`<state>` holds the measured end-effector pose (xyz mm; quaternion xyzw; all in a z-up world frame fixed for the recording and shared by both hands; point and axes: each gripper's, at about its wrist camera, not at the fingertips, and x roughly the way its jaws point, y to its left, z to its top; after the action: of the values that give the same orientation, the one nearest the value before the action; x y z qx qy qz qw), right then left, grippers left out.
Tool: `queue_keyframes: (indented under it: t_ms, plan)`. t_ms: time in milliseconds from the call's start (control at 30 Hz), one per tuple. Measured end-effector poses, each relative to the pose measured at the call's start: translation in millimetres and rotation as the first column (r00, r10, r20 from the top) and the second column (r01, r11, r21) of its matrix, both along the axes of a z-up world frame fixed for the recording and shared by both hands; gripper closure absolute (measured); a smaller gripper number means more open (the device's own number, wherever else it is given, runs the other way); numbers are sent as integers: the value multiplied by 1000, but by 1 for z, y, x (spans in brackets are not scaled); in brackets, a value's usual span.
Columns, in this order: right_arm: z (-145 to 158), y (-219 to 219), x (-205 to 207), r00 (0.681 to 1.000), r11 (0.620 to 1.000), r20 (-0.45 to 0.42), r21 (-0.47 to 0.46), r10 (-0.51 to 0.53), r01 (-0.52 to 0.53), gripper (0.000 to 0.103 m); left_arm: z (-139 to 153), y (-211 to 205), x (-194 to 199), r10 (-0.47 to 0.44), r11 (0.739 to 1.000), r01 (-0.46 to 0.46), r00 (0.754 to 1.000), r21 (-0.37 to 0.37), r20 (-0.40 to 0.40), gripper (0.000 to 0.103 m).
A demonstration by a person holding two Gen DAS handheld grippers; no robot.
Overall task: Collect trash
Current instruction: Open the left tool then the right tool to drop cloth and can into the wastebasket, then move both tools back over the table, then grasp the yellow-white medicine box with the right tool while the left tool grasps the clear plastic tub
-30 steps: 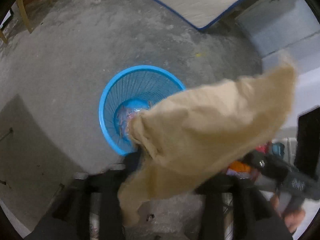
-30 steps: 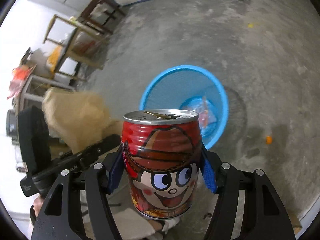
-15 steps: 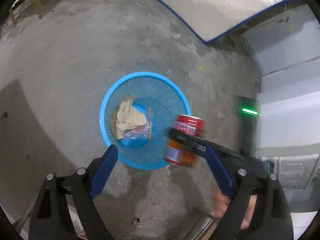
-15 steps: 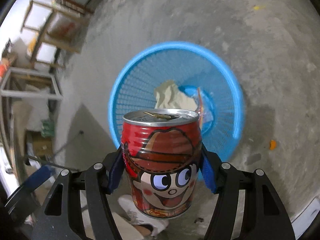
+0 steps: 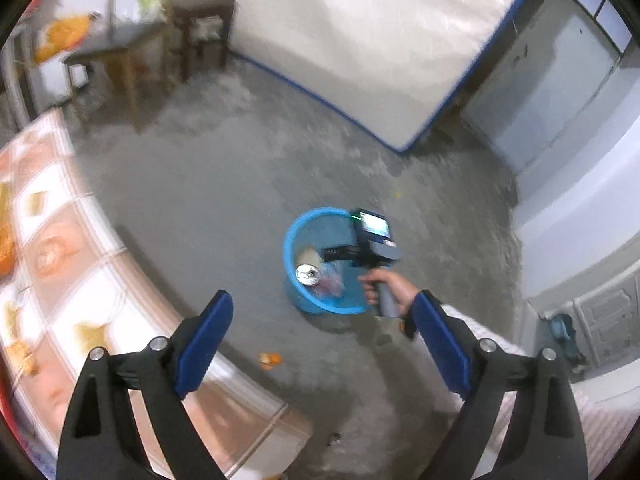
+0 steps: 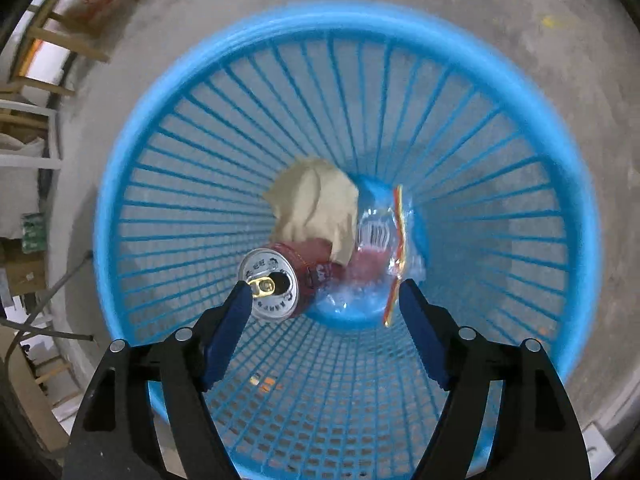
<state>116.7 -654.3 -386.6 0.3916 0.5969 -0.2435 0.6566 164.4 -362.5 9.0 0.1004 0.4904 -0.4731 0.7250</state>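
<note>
A blue plastic trash basket [image 6: 132, 184] [image 5: 289, 252] stands on the concrete floor. Inside it lie a red drink can [image 6: 280, 280] [image 5: 307, 274] on its side, a crumpled tan paper [image 6: 316, 208] and a clear plastic wrapper [image 6: 376, 264]. My right gripper [image 6: 325, 296] hangs over the basket's mouth, its jaws opening with nothing pressed between the pads; the can lies below them. My left gripper [image 5: 320, 312] is high above the floor, jaws opening and empty. In the left wrist view a hand holds the right gripper's body [image 5: 374, 240] over the basket.
A table with a patterned cloth [image 5: 60, 264] runs along the left. An orange scrap [image 5: 270, 358] lies on the floor near it. A white blue-edged mattress [image 5: 360, 40] leans at the back, with wooden furniture [image 5: 132, 48] beside it.
The tan paper left my left gripper and landed in the basket; that gripper then rose and pulled back. My right gripper sank toward the basket and let the red can fall in.
</note>
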Motion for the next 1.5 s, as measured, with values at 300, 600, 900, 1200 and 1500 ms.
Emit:
queue_keyframes:
  t_ms: [300,600,900,1200,1500]
  plan:
    - [178,39,-35,947,983,282,-145,151,-113,28,15,130,-20,253,967,-242,957,-84,145,11]
    - [373,188,57,697,861,505,-282,509,-424,11,17,235,-44,446,895,-428,857,-125,260,10]
    - [410,383,226,533,685,494,-194,687,-702,9,-1,305,-62,559,824,-556,766,-109,316,7]
    - [354,461,355,684,688,112,-236,720,-686,9,-27,338,-71,578,796,-604,732,-48,361,6]
    - [326,478,377,717,696,-10,-232,697,-680,9,-31,355,-66,567,772,-634,655,-45,499,6]
